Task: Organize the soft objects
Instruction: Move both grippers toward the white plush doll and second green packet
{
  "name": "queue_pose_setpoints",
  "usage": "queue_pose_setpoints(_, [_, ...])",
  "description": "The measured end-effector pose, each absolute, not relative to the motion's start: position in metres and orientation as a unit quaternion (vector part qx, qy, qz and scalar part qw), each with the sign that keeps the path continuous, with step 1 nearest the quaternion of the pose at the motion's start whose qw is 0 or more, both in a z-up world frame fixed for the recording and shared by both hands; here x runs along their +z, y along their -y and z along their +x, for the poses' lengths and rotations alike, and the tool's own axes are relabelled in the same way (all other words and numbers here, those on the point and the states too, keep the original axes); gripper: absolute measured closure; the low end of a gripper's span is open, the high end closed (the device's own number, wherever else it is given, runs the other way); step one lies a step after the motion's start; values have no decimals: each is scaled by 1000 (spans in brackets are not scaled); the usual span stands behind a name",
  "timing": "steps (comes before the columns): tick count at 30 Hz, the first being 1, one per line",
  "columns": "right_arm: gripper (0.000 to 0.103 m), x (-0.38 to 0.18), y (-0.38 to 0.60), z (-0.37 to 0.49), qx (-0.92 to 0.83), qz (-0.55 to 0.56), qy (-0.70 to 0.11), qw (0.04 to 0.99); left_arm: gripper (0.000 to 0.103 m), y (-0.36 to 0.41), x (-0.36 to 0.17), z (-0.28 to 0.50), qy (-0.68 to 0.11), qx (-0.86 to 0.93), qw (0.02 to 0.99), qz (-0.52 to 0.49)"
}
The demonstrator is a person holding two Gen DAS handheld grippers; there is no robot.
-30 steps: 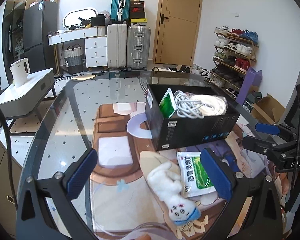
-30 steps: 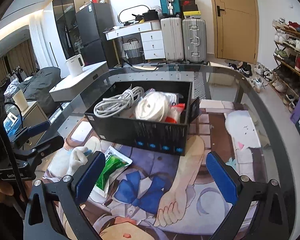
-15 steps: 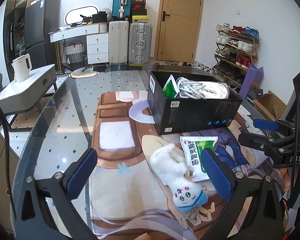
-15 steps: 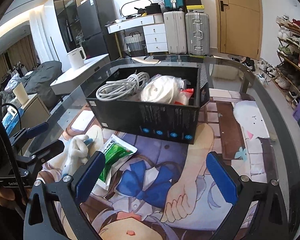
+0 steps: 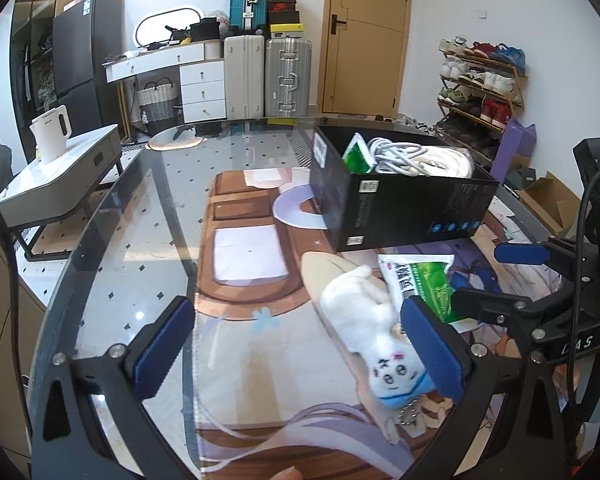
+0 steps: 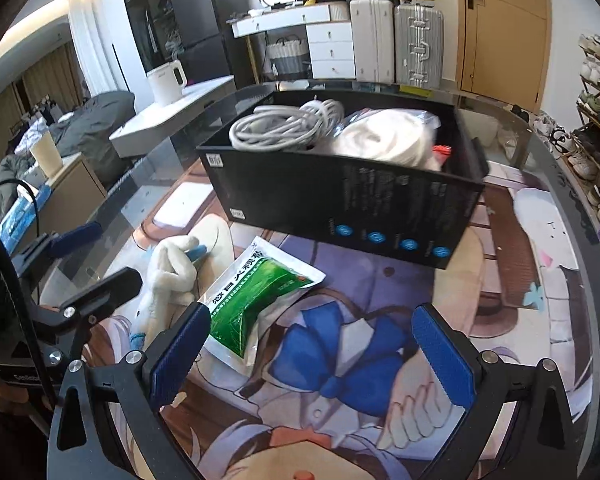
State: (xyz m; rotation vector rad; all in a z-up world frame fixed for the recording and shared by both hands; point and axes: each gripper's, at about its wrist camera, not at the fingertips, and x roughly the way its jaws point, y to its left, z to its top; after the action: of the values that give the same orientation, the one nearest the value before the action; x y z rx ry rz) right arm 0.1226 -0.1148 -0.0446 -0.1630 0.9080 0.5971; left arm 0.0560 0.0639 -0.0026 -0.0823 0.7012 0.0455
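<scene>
A white plush toy with a blue cap lies on the printed mat, just inside my left gripper's right finger; it also shows in the right wrist view. A green and white pouch lies beside it, also seen in the right wrist view. A black box behind them holds coiled grey cable, a white roll and another green packet. My left gripper is open above the mat. My right gripper is open, its left finger by the pouch.
The printed mat covers a round glass table. A white side table with a kettle stands to the left. Suitcases, a door and a shoe rack line the back of the room.
Both grippers have moved forward and lower toward the plush toy and the pouch, which now look larger and sit nearer the fingers. Both stay open.
</scene>
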Motion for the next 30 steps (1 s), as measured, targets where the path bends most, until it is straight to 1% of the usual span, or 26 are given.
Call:
queue_pose_setpoints(15, [1, -66, 66, 138, 274, -101, -463, 837, 0, -78, -7, 56, -349, 20, 934, -72])
queue_pose_setpoints(19, [1, -71, 53, 137, 259, -137, -457, 840, 0, -79, -8, 57, -354, 16, 932, -77])
queue_pose_setpoints(30, [1, -72, 75, 141, 262, -139, -465, 834, 0, -74, -11, 61, -369, 12, 927, -71])
